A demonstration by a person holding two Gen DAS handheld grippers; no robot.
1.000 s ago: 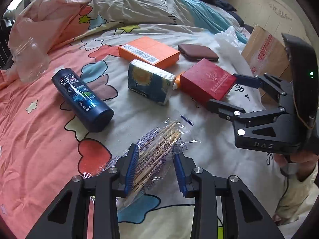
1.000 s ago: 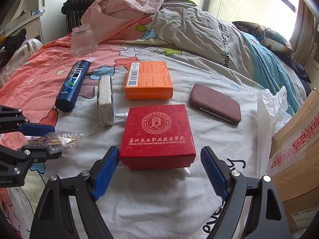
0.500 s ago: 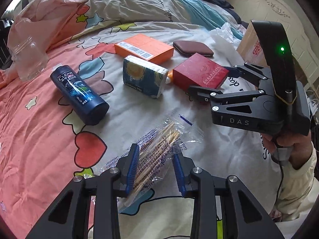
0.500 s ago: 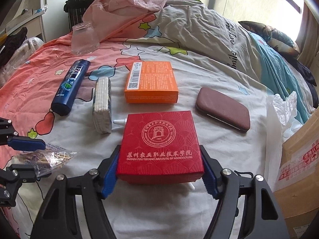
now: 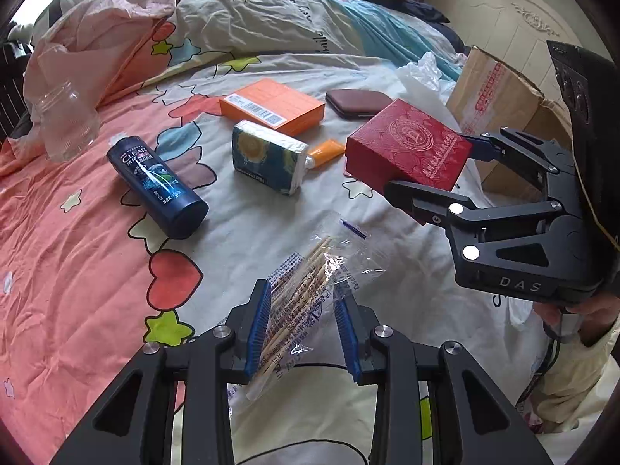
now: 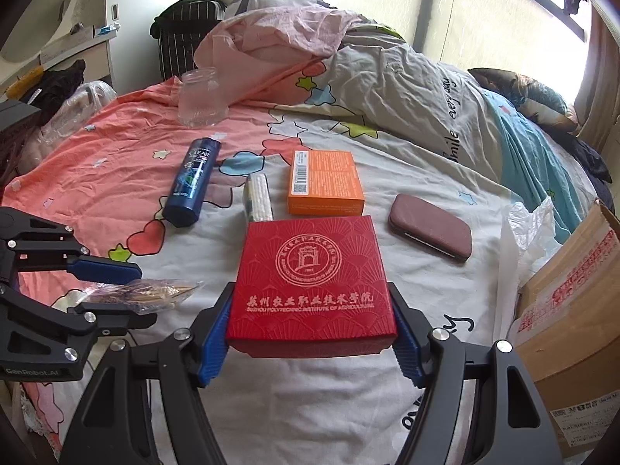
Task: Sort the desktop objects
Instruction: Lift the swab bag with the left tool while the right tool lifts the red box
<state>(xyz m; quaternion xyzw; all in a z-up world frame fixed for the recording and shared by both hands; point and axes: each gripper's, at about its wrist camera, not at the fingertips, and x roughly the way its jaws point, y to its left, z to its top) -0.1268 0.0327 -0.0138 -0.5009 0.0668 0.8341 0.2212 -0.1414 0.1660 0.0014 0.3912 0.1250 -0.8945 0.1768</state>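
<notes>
I have the right gripper [image 6: 310,337] clamped on the red box [image 6: 314,279], lifted off the bedspread [image 6: 348,407], while my left gripper [image 5: 302,329] pinches the chopstick packet [image 5: 306,294] between its pads.

crumpled quilt [image 6: 407,89] heaped at the head of the bed, pink cloth [image 6: 279,35] draped over it. patterned bedsheet [image 5: 77,255] covers the mattress. open cardboard carton [image 6: 573,333] stands just beside the bed edge. striped black bag [image 6: 186,31] behind, near the wall.
</notes>
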